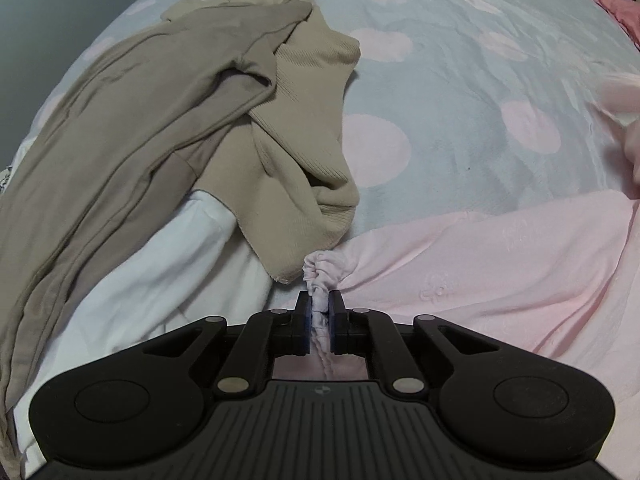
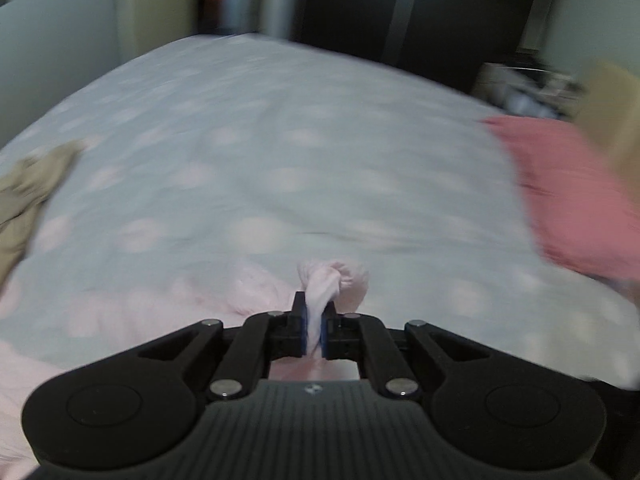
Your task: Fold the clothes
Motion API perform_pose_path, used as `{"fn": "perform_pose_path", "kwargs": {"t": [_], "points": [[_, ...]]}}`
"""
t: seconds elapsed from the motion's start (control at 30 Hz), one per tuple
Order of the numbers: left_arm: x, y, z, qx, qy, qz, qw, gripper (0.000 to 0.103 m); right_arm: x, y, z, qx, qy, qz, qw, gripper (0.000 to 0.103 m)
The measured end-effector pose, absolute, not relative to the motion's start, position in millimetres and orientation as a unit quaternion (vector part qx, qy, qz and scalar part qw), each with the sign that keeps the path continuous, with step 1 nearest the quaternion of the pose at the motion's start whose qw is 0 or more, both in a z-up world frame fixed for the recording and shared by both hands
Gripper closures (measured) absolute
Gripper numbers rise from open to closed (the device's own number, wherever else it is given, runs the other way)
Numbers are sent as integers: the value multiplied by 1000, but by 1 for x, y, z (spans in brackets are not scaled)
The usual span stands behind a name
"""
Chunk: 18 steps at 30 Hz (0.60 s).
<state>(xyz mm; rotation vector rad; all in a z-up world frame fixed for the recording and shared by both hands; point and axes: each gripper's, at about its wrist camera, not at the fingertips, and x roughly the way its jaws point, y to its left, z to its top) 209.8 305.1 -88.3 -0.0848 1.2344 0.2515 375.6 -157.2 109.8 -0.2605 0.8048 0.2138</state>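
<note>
Fabric dominates both views: a pale pink, softly crinkled garment (image 1: 480,264) with faint embossed flowers lies on a grey-blue bedspread with large pink dots (image 1: 460,60). The left gripper (image 1: 319,312) is clenched on a gathered, ruffled edge of that garment, and the right gripper (image 2: 315,322) pinches another bunched, knot-like tuft of it, jaws closed on the cloth. Only the left wrist view shows the heap just beside the pinched edge: a ribbed beige knit top (image 1: 304,132) tangled with a smooth taupe jersey garment (image 1: 120,140) over a flat white cloth (image 1: 168,276). Only the blurred right wrist view shows a coral-pink pillow (image 2: 568,192) at the bed's right and dark furniture (image 2: 420,12) beyond.
</note>
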Motion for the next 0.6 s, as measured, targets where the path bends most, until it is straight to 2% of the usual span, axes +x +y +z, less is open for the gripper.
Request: {"fn": "perform_pose_path", "kwargs": {"t": [0.17,0.33,0.4,0.47,0.57,0.6], "points": [[210,303,-84,-31,571,131,810,97,353,-273,133,-101,379,-12,920,97],[212,300,-86,-10,574,144,806,97,332,-364,106,-67,405,-115,905,97],[212,298,-87,0,575,149,805,97,326,-387,81,-50,455,-127,880,95],[214,296,-89,9,577,153,802,97,319,-404,58,-41,499,-140,854,87],[216,296,-92,14,580,156,799,97,308,-413,34,-42,545,-126,828,85],[217,296,-92,15,582,157,798,97,306,-412,31,-43,558,-119,820,78]]}}
